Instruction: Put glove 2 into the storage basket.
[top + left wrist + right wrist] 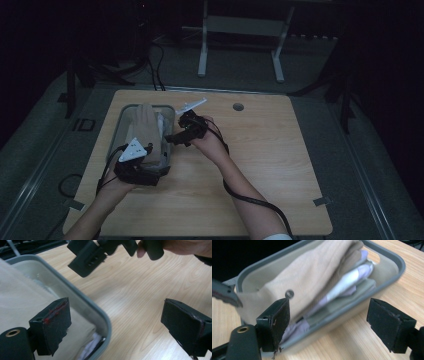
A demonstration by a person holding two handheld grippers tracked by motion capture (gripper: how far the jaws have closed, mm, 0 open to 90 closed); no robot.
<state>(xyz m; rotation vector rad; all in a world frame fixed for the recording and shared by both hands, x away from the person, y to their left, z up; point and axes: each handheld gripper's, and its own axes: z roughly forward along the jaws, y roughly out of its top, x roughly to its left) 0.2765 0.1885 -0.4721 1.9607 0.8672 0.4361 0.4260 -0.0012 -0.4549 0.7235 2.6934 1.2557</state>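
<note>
A grey bin stands on the left of the wooden table, packed with folded cloths standing on edge. A beige cloth rises above its rim. My left gripper is at the bin's near right corner, open. In the left gripper view it straddles the bin rim, one jaw over the beige cloth, the other over the table. My right gripper is open beside the bin's right wall. In the right gripper view it faces the bin, the beige cloth and a lavender cloth.
A white flat object lies just behind the bin's far right corner. A round cable hole sits near the table's back edge. A white metal frame stands on the floor beyond. Cables trail from both grippers.
</note>
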